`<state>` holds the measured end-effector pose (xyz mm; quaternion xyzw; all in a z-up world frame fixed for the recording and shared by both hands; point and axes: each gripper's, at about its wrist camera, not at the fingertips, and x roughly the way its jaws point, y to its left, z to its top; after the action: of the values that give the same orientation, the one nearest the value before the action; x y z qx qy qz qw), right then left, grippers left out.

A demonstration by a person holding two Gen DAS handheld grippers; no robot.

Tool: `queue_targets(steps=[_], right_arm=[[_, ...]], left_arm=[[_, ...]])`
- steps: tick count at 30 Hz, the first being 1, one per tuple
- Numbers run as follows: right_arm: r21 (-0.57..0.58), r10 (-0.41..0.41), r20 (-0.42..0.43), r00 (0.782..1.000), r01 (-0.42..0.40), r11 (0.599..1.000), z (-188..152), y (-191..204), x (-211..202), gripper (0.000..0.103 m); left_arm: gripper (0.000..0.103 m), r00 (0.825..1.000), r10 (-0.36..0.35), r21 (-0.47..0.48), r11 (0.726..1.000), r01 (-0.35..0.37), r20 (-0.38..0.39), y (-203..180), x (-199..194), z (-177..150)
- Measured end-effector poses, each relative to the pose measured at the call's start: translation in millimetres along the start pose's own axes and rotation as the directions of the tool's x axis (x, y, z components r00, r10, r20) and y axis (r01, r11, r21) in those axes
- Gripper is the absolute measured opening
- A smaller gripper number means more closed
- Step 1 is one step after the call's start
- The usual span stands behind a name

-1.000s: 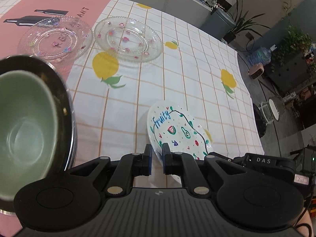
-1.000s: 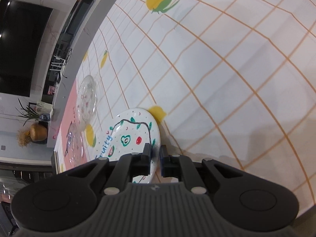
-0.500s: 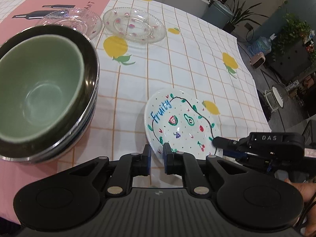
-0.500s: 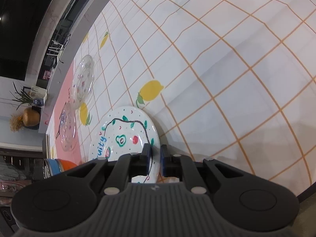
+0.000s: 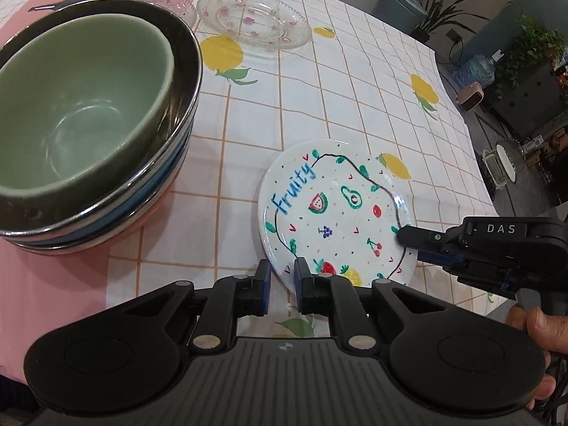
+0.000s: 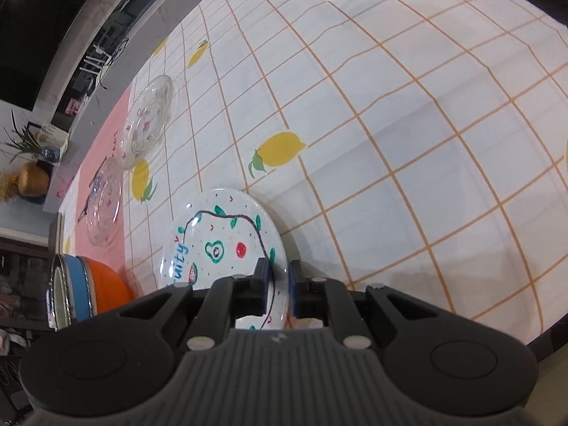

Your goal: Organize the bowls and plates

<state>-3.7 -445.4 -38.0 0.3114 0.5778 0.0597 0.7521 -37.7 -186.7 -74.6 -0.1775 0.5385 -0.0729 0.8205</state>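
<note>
A white plate painted with fruit and the word "Fruity" lies on the tablecloth; it also shows in the right wrist view. My right gripper is shut on the plate's rim, one finger above and one below; it shows at the right of the left wrist view. My left gripper is nearly shut and empty, just off the plate's near edge. A stack of bowls, green one on top, stands to the left, seen side-on in the right wrist view.
Two clear glass plates with pink flowers lie at the far side: one, the other behind the bowls, also in the right wrist view. The table edge drops off at the right.
The left gripper has pulled back and up, so the bowl stack and the fruit plate sit farther ahead. The right gripper keeps its hold on the plate rim and has drawn back slightly.
</note>
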Motion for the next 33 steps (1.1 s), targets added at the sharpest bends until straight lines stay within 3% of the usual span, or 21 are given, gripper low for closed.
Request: queue_targets(steps=[7, 9, 14, 19, 26, 33], right_arm=[[-0.031, -0.03, 0.004, 1.0, 0.03, 0.999, -1.6, 4.9, -0.9, 0.012], [-0.032, -0.034, 0.011, 0.999, 0.035, 0.999, -1.6, 5.6, -1.9, 0.015], [-0.015, -0.072, 0.062, 0.995, 0.073, 0.997, 0.7, 3.1, -10.8, 0.034], [-0.024, -0.088, 0.096, 0.991, 0.09, 0.996, 2.6, 6.2, -15.0, 0.034], [-0.065, -0.081, 0.129, 0.988, 0.09, 0.994, 4.3, 22.8, -17.9, 0.034], [-0.13, -0.082, 0.151, 0.985, 0.102, 0.986, 7.9, 51.9, -16.3, 0.034]], left_arm=[[0.02, 1.0, 0.006, 0.001, 1.0, -0.006, -0.013, 0.7, -2.5, -1.8], [0.022, 1.0, 0.007, 0.01, 1.0, -0.007, -0.012, 0.7, -4.6, -4.0], [0.023, 0.999, 0.018, 0.029, 0.999, -0.017, -0.043, 2.3, -11.1, -14.0], [0.023, 0.999, -0.003, 0.088, 0.996, 0.007, -0.048, 0.8, -26.2, -26.2], [0.024, 0.999, -0.038, 0.194, 0.98, 0.032, 0.031, -4.9, -70.5, -17.2], [0.033, 0.993, -0.051, 0.267, 0.963, 0.021, 0.105, 9.4, -111.1, 19.4]])
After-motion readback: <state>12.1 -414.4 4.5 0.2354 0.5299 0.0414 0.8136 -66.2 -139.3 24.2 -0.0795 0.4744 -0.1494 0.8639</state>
